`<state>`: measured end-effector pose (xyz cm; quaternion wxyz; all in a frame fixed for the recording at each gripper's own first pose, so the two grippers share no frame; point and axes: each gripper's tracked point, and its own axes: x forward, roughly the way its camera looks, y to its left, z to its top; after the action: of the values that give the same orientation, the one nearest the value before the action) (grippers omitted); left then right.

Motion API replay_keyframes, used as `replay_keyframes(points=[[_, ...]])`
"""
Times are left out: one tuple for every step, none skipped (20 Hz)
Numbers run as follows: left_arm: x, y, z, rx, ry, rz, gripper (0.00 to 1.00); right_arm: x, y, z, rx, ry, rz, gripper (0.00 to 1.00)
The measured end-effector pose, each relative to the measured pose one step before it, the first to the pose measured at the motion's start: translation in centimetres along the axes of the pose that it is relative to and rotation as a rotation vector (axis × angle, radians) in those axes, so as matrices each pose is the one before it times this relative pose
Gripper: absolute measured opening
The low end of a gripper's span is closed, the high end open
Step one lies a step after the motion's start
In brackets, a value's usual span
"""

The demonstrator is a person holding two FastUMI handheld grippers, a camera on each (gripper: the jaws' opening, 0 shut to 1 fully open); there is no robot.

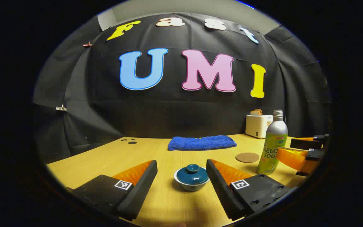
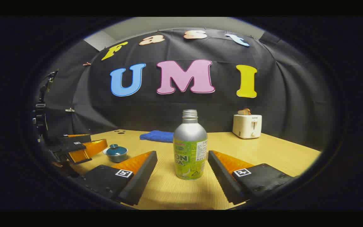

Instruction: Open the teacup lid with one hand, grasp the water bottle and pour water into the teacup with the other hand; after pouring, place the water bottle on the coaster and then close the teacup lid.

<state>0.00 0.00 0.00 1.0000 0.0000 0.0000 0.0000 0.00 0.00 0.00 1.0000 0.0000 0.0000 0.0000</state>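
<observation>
Flanking the lidded teacup (image 1: 191,178) without touching it, the left gripper (image 1: 181,170) has its fingers spread wide; the cup sits on the wooden table (image 1: 156,154) between them with its lid (image 1: 193,174) on. In the right gripper view, the right gripper (image 2: 181,164) is likewise released, its fingers standing either side of the soda bottle (image 2: 190,148), which stands upright and uncapped with gaps on both sides.

The risks, as I judge them: the lid's knob is small and rounded, so a closing pinch set off-centre could slip off or drag the whole cup; the bottle is tall, smooth and open-mouthed, so a low or lopsided squeeze could tip it and spill.

Counted: one teacup with one lid, one bottle, one round coaster (image 1: 247,157) just beside the bottle, one blue towel (image 1: 202,142), one toaster (image 1: 258,125), two grippers.
</observation>
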Motion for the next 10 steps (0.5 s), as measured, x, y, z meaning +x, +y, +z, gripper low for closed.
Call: replay_keyframes(points=[[0.099, 0.021, -0.139, 0.00035, -0.00096, 0.0025, 0.98, 0.065, -0.198, 0.056, -0.00057, -0.00085, -0.00753, 1.0], [-0.018, -0.119, 0.014, 0.00021, 0.00037, -0.00181, 0.98, 0.037, -0.123, -0.01, -0.00054, -0.00161, -0.00491, 1.0], [0.057, -0.071, 0.051, 0.0003, -0.0006, -0.00457, 0.98, 0.054, -0.019, -0.012, -0.00023, -0.00037, -0.00254, 0.96], [0.079, -0.004, 0.049, -0.00025, -0.00004, -0.00167, 0.98, 0.087, 0.036, -0.057, -0.00016, 0.00135, -0.0004, 1.0], [-0.116, -0.025, -0.213, 0.00023, -0.0006, -0.00029, 0.98, 0.078, 0.05, 0.078, 0.00032, -0.00067, -0.00069, 1.0], [-0.011, 0.051, 0.128, -0.00002, 0.00014, 0.0, 0.98, 0.14, -0.044, 0.067, -0.00063, -0.00004, 0.00014, 1.0], [-0.034, -0.015, -0.074, -0.00024, -0.00051, 0.00032, 0.98, -0.097, 0.024, -0.038, -0.00002, -0.00041, -0.00002, 1.0], [0.032, -0.018, 0.073, 0.00012, 0.0004, -0.0001, 0.98, 0.012, 0.006, -0.02, -0.00012, 0.00018, -0.00004, 0.96], [-0.014, -0.023, -0.086, -0.00017, 0.00005, 0.0, 0.98, 0.024, -0.059, -0.032, -0.00032, 0.00021, 0.00005, 0.96], [0.054, -0.033, 0.108, -0.00014, 0.00023, 0.00013, 0.98, 0.025, -0.032, 0.049, 0.00054, 0.00013, -0.00012, 1.0]])
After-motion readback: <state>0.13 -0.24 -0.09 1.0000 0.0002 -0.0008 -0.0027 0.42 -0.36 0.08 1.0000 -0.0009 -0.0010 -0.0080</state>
